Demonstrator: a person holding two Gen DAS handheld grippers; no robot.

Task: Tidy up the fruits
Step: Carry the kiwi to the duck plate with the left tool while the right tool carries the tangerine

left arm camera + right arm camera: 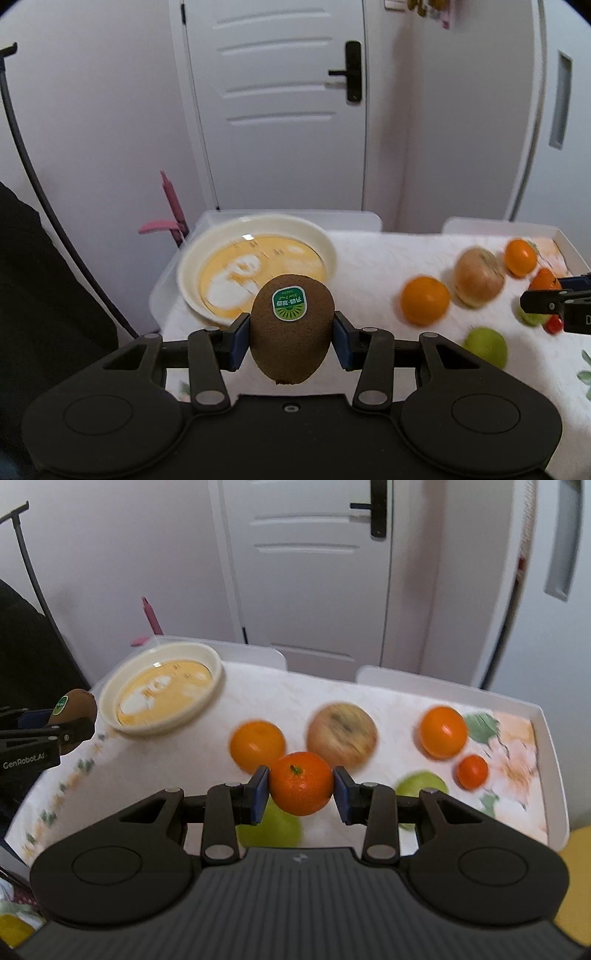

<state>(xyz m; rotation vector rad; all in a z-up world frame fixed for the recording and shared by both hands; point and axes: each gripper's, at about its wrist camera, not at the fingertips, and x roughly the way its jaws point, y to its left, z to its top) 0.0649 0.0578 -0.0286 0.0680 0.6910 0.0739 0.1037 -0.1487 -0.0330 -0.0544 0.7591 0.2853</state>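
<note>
While two oranges rest, each hand-held gripper grips one fruit.

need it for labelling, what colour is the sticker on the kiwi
Green with a white rim and white lettering, on the kiwi held in the left gripper; clearest in the left wrist view.

White panelled door with black handle, pale walls, yellow floor.

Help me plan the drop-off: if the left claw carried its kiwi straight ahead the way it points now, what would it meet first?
Most likely the cream bowl. The left claw, shut on the kiwi, points straight at it, with nothing visible between them. Depth and height are unclear, so it might pass over the rim.
</note>
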